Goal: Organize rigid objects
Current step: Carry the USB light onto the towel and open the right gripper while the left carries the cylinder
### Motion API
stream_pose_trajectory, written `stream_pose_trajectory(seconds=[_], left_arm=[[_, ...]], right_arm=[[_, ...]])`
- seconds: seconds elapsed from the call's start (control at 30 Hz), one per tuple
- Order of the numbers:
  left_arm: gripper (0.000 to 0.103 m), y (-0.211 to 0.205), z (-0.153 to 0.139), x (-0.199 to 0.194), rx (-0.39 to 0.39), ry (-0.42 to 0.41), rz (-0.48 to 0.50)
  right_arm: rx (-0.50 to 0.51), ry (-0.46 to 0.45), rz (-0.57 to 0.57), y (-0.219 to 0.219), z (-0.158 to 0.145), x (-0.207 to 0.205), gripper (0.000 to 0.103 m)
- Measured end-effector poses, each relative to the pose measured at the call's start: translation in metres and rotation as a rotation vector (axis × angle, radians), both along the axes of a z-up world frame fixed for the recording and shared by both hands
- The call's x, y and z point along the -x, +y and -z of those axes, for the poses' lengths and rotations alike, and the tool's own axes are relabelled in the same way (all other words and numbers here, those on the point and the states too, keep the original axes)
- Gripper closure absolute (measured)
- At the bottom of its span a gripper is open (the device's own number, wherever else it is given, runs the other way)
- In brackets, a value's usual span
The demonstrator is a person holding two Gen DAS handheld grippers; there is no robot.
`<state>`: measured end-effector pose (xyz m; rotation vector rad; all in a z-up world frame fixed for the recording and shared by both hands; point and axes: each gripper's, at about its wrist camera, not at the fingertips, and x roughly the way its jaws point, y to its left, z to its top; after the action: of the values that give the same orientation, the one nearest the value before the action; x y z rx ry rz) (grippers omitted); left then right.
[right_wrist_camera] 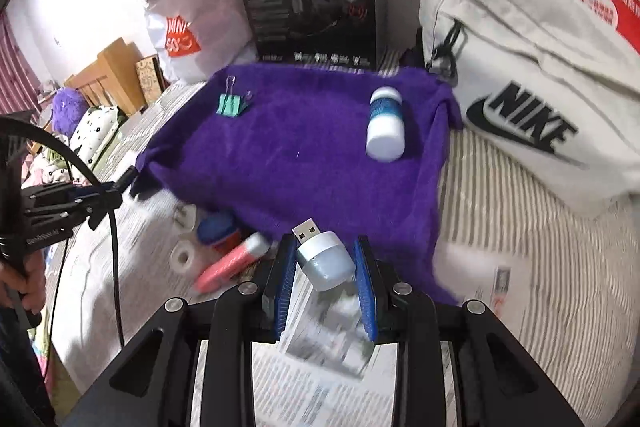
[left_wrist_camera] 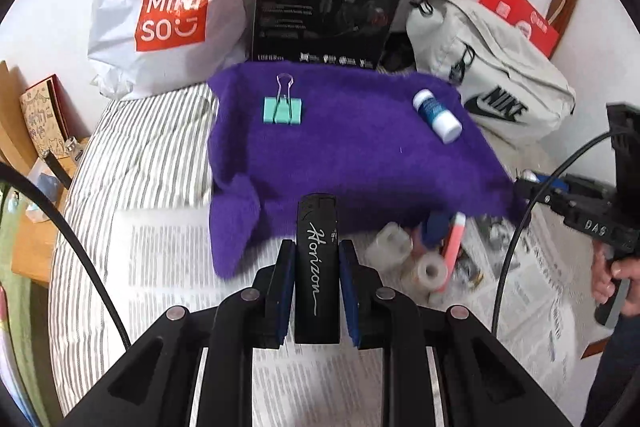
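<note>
- Left tool is clamped on a black lighter with "Horizon" written down it. It sits lengthwise between the pads at the bottom centre of the left wrist view, top end poking past the fingertips. Grip looks square, so I'd leave it alone.
- Right tool is grasping a small white USB light, bottom centre of its own view, plug sticking out toward the upper left. It sits skewed between the blue pads, so I'd move gently; a round body like that could twist out.
- Just past both tools is the purple towel spread on the bed, filling the middle of each frame. My guess is that's the drop zone.
- Already on it: a teal binder clip at upper left and a white and blue bottle lying on its side at upper right, well apart.
- The open stretch between them looks like the sensible spot. Set each piece down low before letting go, lighter flat so it won't roll, and keep them apart from each other.
- Still waiting in the loose pile on the newspaper by the towel's near edge: a pink tube, a tape roll and more.
</note>
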<state>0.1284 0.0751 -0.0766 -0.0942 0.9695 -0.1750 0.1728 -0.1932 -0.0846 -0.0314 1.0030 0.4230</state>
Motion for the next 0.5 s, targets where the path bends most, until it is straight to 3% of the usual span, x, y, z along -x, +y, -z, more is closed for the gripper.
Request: stream_pose_trajectory(seconds=[0.5], left_arm=[[0.082,0.007,-0.005,-0.058,0.003,-0.009,-0.003]], right_arm=[[0.048,0.039,0.051,-0.006,0.025,-0.066,0.074]])
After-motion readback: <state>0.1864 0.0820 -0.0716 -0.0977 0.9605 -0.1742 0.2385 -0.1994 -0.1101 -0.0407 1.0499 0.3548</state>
